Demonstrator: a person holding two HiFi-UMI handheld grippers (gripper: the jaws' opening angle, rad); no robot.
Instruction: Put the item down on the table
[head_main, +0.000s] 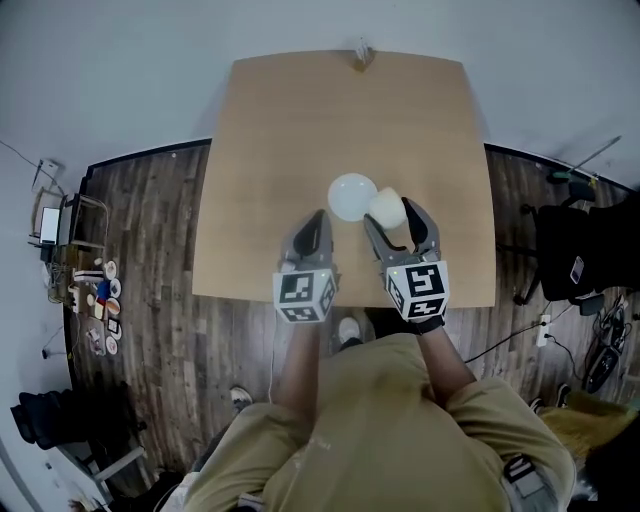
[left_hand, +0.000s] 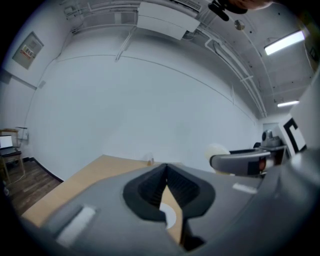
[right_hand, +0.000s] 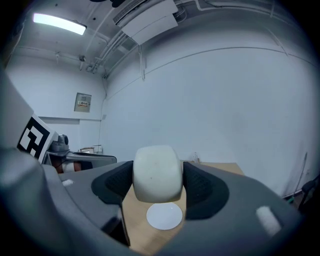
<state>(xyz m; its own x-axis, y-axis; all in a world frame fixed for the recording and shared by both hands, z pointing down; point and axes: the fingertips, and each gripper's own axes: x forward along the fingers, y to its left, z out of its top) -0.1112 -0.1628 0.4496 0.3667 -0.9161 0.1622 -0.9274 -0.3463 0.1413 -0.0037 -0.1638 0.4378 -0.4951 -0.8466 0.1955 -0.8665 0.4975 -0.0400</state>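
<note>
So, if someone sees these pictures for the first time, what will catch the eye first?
First, the smooth cream-white rounded object, clamped in the right tongs over the middle of the light brown wooden table. Close by it, a flat white round plate lies on the table. The left tongs, beside the right ones, are shut and empty.

A tan wooden table (head_main: 300, 140) stands on a dark plank floor (head_main: 160, 260). One white round plate (head_main: 349, 197) lies flat on it, just ahead of the left gripper (head_main: 316, 222) and slightly left of the right gripper (head_main: 394, 216) tips. A small clear thing (head_main: 362, 52) sits at the table's far edge, well beyond both grippers.
</note>
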